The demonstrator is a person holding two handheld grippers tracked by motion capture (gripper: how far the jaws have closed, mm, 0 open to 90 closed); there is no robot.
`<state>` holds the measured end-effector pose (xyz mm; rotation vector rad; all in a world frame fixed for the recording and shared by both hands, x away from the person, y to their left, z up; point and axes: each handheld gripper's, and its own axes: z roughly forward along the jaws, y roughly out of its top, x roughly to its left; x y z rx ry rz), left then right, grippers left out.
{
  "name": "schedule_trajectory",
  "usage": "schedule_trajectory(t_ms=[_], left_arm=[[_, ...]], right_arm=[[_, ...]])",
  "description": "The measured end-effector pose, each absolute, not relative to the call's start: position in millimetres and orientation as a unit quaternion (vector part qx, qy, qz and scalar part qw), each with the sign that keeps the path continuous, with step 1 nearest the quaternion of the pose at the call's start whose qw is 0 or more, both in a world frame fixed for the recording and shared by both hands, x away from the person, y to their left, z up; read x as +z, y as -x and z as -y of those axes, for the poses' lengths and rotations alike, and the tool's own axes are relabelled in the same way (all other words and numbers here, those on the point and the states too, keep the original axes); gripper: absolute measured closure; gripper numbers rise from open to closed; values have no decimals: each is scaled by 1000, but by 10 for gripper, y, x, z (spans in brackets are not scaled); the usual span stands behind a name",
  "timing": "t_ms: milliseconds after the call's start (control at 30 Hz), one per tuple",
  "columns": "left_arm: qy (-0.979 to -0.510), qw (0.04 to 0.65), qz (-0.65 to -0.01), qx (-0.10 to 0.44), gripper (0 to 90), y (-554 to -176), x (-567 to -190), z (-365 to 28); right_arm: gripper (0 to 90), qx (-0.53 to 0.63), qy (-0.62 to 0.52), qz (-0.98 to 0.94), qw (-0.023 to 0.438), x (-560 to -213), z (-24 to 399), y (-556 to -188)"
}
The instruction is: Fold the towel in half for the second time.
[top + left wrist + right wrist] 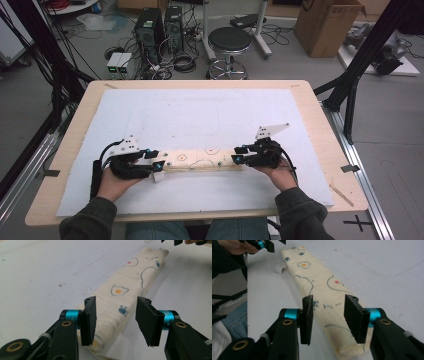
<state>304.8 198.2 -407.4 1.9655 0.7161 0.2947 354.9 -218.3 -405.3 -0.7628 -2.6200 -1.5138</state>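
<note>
A cream cloth (202, 159) printed with fried eggs and paw prints lies folded into a long narrow strip on the white mat, running left to right near the front. My left gripper (155, 160) stands at its left end, jaws open and set to either side of the cloth's end (120, 292), low over the mat. My right gripper (238, 154) stands at the right end the same way, open, with the cloth (317, 277) running away between its jaws. Neither pair of pads presses on the fabric. The left gripper (265, 243) also shows far off in the right gripper view.
The white mat (200, 115) covers most of a wooden table (320, 120). A thin wooden stick (342, 195) lies near the table's front right corner. Beyond the far edge stand a stool (229, 42), computer towers (150, 27) and a cardboard box (327, 25).
</note>
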Motion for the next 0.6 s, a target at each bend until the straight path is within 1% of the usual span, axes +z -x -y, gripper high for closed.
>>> schedule_trajectory(t_ms=[33, 67, 100, 133, 233, 400, 600], left_arm=[[-811, 492, -293, 118, 583, -3062, -4073, -1937], [-818, 487, -284, 112, 669, -3081, -4069, -1892], [-826, 481, -271, 112, 803, -3097, -4071, -1841], [-831, 475, -267, 109, 874, -3117, -4074, -1780], [-838, 467, -263, 103, 888, -3183, -4085, -1627], [-845, 452, -271, 97, 891, -3299, -4164, -1496], [-861, 422, -268, 91, 895, -3360, -4252, -1457]], right_arm=[[677, -483, 238, 842, 8, -4043, 2144, -3560], [725, -482, 234, 845, 6, -4033, 2095, -3569], [799, -476, 230, 849, 5, -4022, 2045, -3576], [838, -471, 224, 853, 6, -4017, 1987, -3587], [876, -455, 215, 864, 13, -4019, 1807, -3639], [876, -444, 201, 873, 24, -4042, 1549, -3712], [876, -405, 181, 896, 33, -4161, 1285, -3727]])
